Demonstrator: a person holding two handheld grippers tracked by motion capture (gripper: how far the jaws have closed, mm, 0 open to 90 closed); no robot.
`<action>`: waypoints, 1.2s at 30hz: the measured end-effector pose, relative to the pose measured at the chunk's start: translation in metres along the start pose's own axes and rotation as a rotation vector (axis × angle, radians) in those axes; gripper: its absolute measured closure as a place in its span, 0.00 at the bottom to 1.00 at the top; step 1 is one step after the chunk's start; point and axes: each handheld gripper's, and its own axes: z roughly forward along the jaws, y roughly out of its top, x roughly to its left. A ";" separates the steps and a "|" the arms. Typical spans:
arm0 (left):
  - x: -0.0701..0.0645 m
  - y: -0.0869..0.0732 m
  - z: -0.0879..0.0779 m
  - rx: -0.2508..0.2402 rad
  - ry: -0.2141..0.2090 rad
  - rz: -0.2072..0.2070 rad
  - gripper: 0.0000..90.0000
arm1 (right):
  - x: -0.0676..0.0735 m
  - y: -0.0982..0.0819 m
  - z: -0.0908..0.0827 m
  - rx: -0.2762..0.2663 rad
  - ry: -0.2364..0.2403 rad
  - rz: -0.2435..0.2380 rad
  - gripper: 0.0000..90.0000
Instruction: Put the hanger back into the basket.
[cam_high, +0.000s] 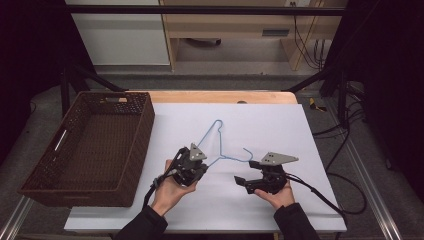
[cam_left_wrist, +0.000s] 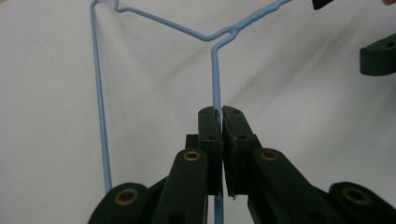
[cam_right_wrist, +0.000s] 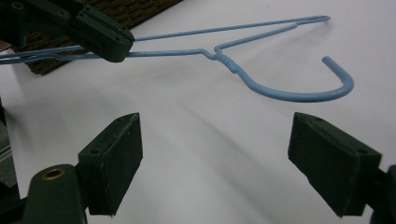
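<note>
High view first: the blue wire hanger (cam_high: 220, 145) lies over the white sheet (cam_high: 260, 125) covering the tabletop (cam_high: 220, 96), hook end towards the person's right. Left claw (cam_high: 196, 162) is clamped tight on one wire arm of it, and the left gripper view confirms it, both pads pinching that blue wire with nothing to spare. Right claw (cam_high: 241, 182) sits just beside the hook, jaws standing wide apart with nothing between them; from the right gripper view the hook (cam_right_wrist: 322, 86) curls in the air just beyond its pads, apart from them. Off to the left, a dark woven basket (cam_high: 47, 192) rests on the tabletop's edge.
</note>
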 end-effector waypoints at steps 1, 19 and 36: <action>0.000 0.000 -0.001 0.000 -0.001 0.000 0.97 | -0.001 0.000 0.002 0.000 0.000 0.006 0.21; 0.001 0.000 -0.001 0.002 0.001 -0.001 0.97 | -0.010 0.005 0.039 -0.068 -0.002 0.072 0.45; -0.002 -0.002 0.005 0.017 0.002 0.003 0.97 | -0.016 0.007 0.052 -0.125 0.033 0.096 0.74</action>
